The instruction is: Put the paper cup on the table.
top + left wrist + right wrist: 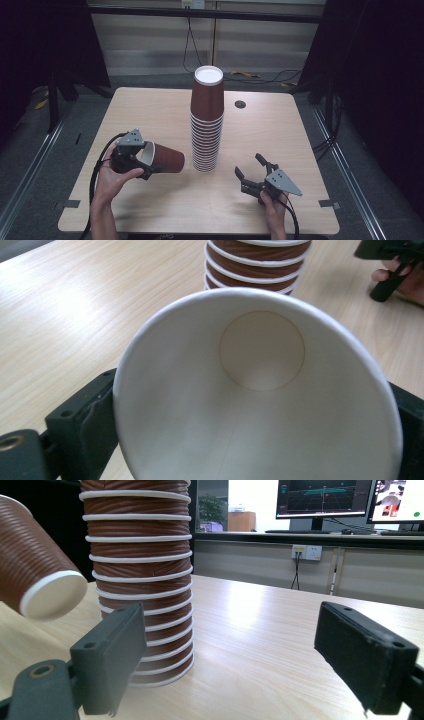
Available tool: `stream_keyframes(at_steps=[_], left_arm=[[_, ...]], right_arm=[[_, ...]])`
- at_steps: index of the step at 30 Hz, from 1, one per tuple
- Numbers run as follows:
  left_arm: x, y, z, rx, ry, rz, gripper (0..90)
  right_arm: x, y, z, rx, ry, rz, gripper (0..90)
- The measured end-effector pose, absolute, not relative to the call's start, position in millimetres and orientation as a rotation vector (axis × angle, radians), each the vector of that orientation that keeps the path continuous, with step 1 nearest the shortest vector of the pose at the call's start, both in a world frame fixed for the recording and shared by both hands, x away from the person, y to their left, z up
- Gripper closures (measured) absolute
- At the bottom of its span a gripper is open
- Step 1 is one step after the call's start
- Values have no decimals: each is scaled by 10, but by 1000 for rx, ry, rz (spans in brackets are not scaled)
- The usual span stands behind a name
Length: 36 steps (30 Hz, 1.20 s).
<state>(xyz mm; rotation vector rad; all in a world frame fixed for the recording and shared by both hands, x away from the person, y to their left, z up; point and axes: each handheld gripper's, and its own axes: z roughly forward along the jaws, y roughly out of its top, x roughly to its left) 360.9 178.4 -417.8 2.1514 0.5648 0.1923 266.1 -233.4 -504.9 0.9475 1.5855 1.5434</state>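
A tall stack of brown ribbed paper cups [206,120] stands upside down in the middle of the table; its lower rings show in the left gripper view [257,265] and it rises close ahead in the right gripper view [140,580]. My left gripper [145,161] is shut on a single brown cup [165,157], held on its side with the base towards the stack. The cup's white inside [260,390] faces the left gripper's camera, and its base [35,575] shows at the left of the right gripper view. My right gripper [249,170] stands open and empty [235,655], right of the stack.
The wooden table [150,107] has a small round hole [240,104] behind the stack. Black frame posts and cables stand on the floor around it. Monitors [325,500] and a wall socket [306,552] lie beyond the table's far edge.
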Motion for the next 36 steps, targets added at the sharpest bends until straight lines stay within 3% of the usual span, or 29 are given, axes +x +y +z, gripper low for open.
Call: stream_keyframes(at_steps=[16,36], left_arm=[[3917,1789,-4029,2250,597,222,46],[4325,1494,-3989,2525,620,238,43]], right_arm=[[2657,-2331,-5050,958,1579,1538,127],[2653,-2325,-5051,979,1546,1508,126]])
